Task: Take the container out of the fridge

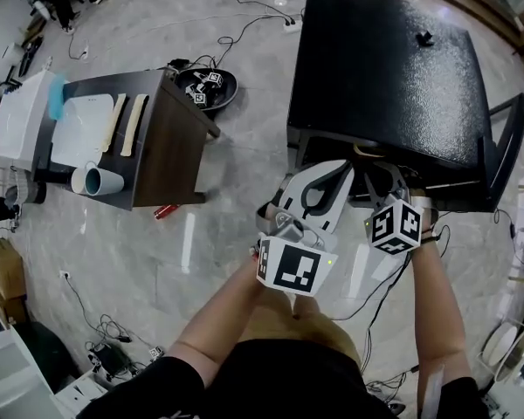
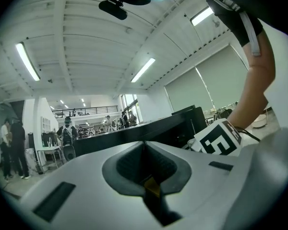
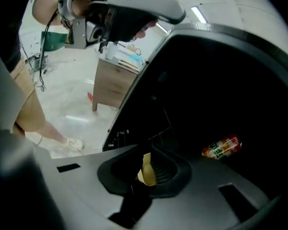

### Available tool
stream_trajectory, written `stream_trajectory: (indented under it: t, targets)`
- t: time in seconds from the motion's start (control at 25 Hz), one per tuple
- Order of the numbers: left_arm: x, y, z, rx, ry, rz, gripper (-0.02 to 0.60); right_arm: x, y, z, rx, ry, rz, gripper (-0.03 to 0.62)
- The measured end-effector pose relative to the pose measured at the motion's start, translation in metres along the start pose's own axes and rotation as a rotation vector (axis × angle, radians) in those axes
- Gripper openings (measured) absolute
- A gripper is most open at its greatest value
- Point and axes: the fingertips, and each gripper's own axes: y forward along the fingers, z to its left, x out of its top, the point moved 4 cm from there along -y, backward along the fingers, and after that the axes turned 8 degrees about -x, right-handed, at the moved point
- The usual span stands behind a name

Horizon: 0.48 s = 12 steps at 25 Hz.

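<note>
The left claw (image 2: 144, 145) and the right claw (image 3: 149, 153) are shown closed, with nothing gripped; a red packet (image 3: 222, 147) is seen at 3 o'clock, inside the black fridge (image 1: 393, 68).

Inside the fridge (image 3: 221, 80) almost everything is lost in darkness. A red packet (image 3: 222, 147) shows there, its print too blurred to read.

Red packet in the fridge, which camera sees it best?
The right gripper view: it looks into the dark fridge and catches the red packet inside. The head view shows only the fridge's black top, so the packet is hidden. The left gripper view points up at the ceiling and misses it.
</note>
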Motion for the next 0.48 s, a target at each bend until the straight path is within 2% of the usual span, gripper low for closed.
stream_trajectory:
  t: [0.16,0.24,0.48]
  targets:
    - [-0.009,0.001,0.009,-0.009,-0.002,0.006,0.025,-0.016,0.029,-0.002,0.053,-0.11,0.079,0.061]
    - [-0.016,0.0,0.012,-0.01,-0.008,0.011,0.025,-0.025,0.044,0.002,0.078,-0.156,0.114,0.101]
    - [-0.034,0.001,0.015,-0.023,-0.03,0.026,0.025,-0.05,0.076,0.017,0.14,-0.231,0.197,0.101]
